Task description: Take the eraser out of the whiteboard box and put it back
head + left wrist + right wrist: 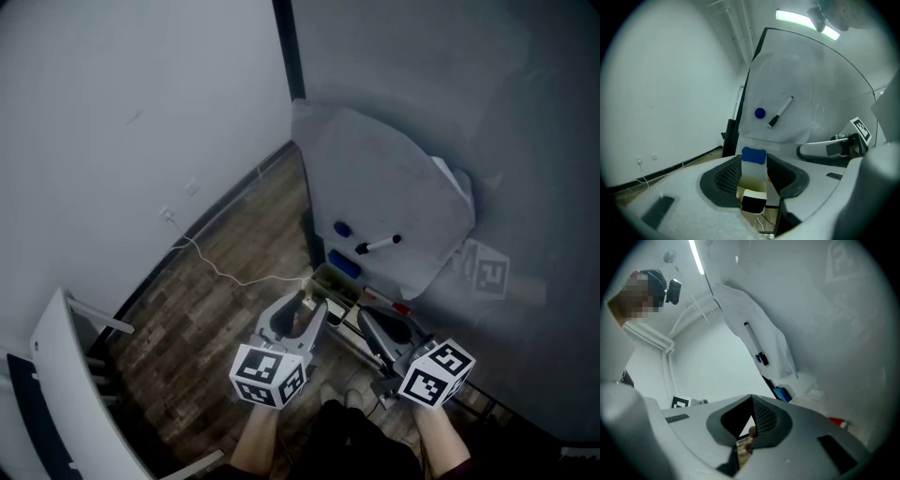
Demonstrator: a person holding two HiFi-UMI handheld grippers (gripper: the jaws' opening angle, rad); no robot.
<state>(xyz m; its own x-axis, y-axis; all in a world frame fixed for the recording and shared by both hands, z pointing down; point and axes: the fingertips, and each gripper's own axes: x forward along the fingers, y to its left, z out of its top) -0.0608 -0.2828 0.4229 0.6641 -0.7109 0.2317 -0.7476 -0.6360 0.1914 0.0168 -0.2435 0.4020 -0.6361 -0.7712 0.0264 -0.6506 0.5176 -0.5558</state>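
left hand-held gripper [753,159], eraser [344,264] in box [327,281]

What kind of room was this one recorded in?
Probably an office or meeting-room corner: a whiteboard with a marker and blue magnet, wood-look floor, plain white wall.

**Dim light, fisheye edges**

Head view dim, bluish, soft. The 2 gripper views bend and blacken at their rims. A ceiling light strip [806,21] glares overhead; the left gripper [753,160], close up, is out of focus.
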